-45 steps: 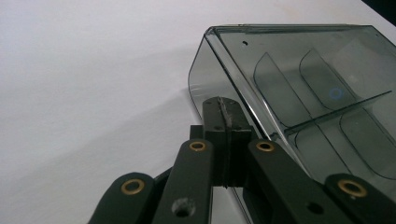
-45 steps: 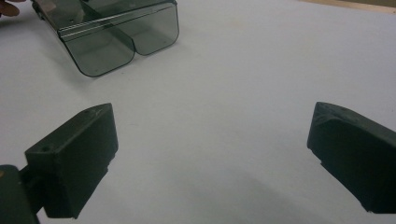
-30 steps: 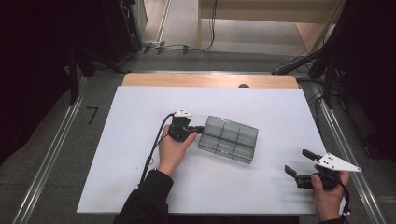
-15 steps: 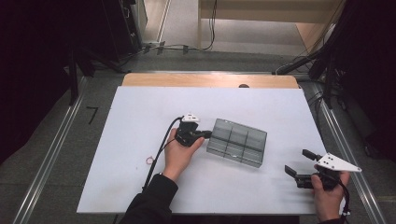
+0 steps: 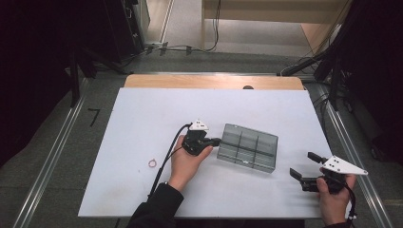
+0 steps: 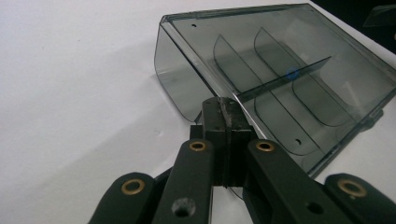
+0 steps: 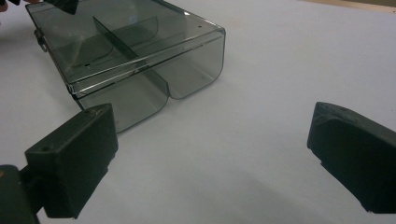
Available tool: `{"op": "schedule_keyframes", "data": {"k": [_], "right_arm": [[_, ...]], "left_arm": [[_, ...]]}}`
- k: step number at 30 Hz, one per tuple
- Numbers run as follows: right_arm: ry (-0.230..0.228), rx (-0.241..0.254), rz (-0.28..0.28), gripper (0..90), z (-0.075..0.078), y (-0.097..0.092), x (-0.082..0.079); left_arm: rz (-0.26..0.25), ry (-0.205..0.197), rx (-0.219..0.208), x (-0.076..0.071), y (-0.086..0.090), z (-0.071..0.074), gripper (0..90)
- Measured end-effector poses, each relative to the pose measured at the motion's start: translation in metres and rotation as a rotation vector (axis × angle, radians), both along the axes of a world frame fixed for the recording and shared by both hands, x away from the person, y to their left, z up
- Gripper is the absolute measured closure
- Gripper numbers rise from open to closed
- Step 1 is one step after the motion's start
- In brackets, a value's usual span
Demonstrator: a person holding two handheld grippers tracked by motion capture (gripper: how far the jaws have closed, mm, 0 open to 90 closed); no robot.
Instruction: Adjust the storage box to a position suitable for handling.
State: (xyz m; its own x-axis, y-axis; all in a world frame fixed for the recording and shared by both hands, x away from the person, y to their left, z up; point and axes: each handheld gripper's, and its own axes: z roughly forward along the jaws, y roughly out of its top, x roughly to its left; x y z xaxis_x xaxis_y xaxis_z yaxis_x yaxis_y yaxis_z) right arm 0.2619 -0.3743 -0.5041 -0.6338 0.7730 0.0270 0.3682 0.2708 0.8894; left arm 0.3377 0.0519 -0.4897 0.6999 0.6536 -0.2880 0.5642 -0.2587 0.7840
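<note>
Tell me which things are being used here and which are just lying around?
Being used:
- the smoky plastic divider box
- the left gripper, pinched shut on the box's edge
- the right gripper, open beside the box

Just lying around:
- a small ring on the white table

A smoky, see-through plastic organizer box (image 5: 248,147) lies flat on the white tabletop (image 5: 142,118), right of centre and turned at a slight angle to its edges. Inner dividers split it into six compartments, two rows of three, and a clear lid covers them. Its left edge is pinched in the left hand-held gripper (image 6: 223,112).
</note>
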Motion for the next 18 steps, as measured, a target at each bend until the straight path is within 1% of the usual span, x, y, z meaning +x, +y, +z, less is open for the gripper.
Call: {"op": "schedule_keyframes", "data": {"k": [1, 2, 5, 7, 8, 10, 12, 14, 16, 18], "right_arm": [[0.000, 0.000, -0.001, 0.4, 0.000, 0.000, 0.000], [-0.001, -0.001, -0.004, 0.4, 0.000, 0.000, 0.000], [-0.002, 0.017, -0.009, 0.4, 0.000, -0.002, 0.000], [0.000, 0.026, -0.013, 0.4, 0.000, -0.003, 0.000], [0.004, 0.028, -0.017, 0.4, 0.000, -0.003, 0.000], [0.004, 0.032, -0.020, 0.4, 0.000, -0.003, 0.001], [0.008, 0.036, -0.023, 0.4, 0.000, -0.004, 0.001], [0.002, 0.041, -0.024, 0.6, 0.001, -0.005, 0.001], [0.004, 0.056, -0.031, 1.9, 0.001, -0.006, 0.000], [0.008, 0.076, -0.029, 2.9, 0.001, -0.008, 0.001]], "left_arm": [[-0.004, -0.001, -0.002, -0.003, -0.002, 0.000, 89.8], [-0.004, -0.001, -0.002, -0.003, -0.002, 0.000, 89.8], [-0.015, 0.000, -0.015, -0.010, -0.006, 0.000, 89.8], [-0.019, -0.002, -0.015, -0.012, -0.007, 0.000, 89.8], [-0.031, -0.004, -0.018, -0.016, -0.010, 0.000, 89.8], [-0.034, -0.006, -0.018, -0.018, -0.012, 0.000, 89.8], [-0.050, -0.009, -0.020, -0.023, -0.016, 0.001, 89.8], [-0.059, -0.011, -0.025, -0.026, -0.019, 0.001, 89.8], [-0.062, -0.012, -0.023, -0.027, -0.020, 0.001, 89.8], [-0.070, -0.016, -0.030, -0.030, -0.023, 0.001, 89.8]]}}
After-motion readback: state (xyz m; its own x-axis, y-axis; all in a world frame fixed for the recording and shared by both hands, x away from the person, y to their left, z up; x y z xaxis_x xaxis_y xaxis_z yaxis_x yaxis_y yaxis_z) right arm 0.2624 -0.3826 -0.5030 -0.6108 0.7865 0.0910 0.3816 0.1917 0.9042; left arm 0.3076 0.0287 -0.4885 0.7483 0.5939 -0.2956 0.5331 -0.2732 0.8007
